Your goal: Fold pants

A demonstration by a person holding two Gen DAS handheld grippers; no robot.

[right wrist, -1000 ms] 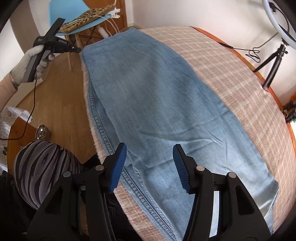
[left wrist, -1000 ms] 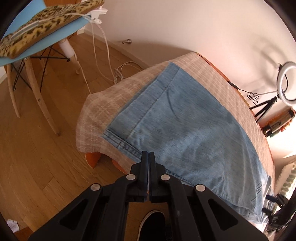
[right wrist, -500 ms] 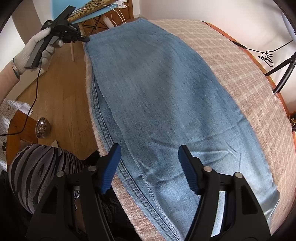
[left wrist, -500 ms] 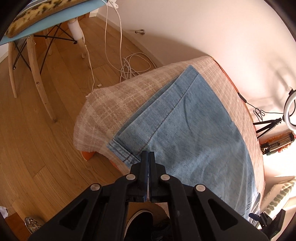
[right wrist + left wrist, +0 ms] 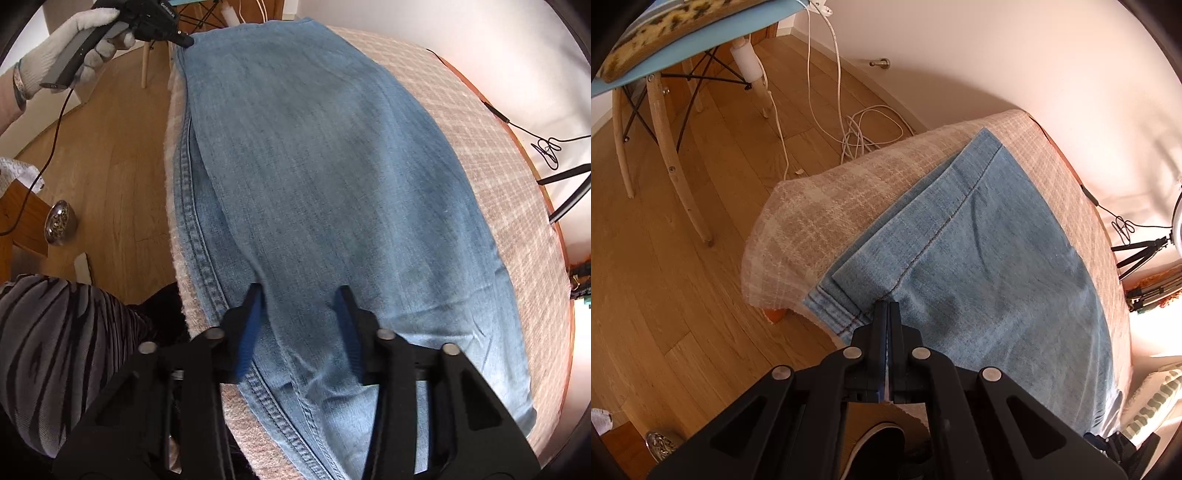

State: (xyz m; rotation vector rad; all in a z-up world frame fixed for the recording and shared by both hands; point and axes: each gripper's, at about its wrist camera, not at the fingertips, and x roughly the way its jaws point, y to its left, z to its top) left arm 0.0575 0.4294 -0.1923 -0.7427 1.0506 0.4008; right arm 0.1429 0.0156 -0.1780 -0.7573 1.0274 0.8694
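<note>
Light-blue denim pants (image 5: 332, 192) lie flat; left gripper (image 5: 887, 308) clenched at their hem, right gripper (image 5: 301, 295) spread wide above them.

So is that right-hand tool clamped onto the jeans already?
No, the right tool is wide open, its two blue-padded fingers spread apart over the jeans.

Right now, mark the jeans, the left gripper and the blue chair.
jeans (image 5: 332, 177), right wrist view, middle of the top leg.
left gripper (image 5: 887, 308), left wrist view, closed fingertips at the hem.
blue chair (image 5: 701, 35), left wrist view, seat edge.
</note>
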